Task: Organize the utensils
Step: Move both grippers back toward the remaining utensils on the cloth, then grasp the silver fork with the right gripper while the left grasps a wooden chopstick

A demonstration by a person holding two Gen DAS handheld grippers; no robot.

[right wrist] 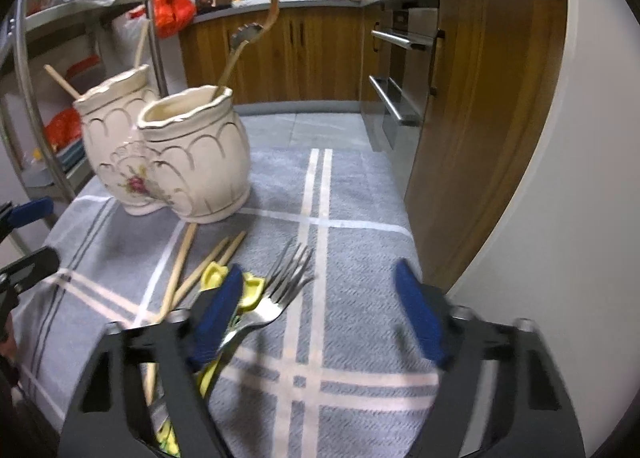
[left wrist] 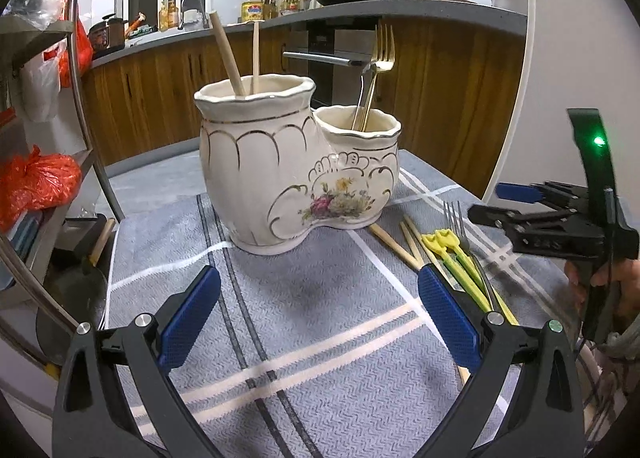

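On the grey striped towel (right wrist: pixel 360 186), just in front of the ceramic holder, lies the loose pile: silver forks (right wrist: pixel 286 278), yellow plastic picks (right wrist: pixel 250 290) and bare chopsticks (right wrist: pixel 182 262), overlapping each other. The right gripper (right wrist: pixel 320 310) hangs low over it, jaws spread w/ nothing between them; its left pad sits on top of the pile, the forks poking out just beside it. The left gripper (left wrist: pixel 320 322) is spread too, empty, over bare towel and facing the holder.

To do this grab well, I'd say: single out one piece, prob. a fork neck, since the tines are crossed and a pick lies against them. Come down astride it, pinch square, lift straight so neighbours don't drag.

The double ceramic utensil holder (left wrist: pixel 280 170) stands upright. Its taller pot (left wrist: pixel 248 162) holds two wooden sticks, likely chopsticks or handles, leaning. The shorter pot (left wrist: pixel 360 162) holds a gold fork (left wrist: pixel 382 46), tines up, plus a silvery stem beside it.
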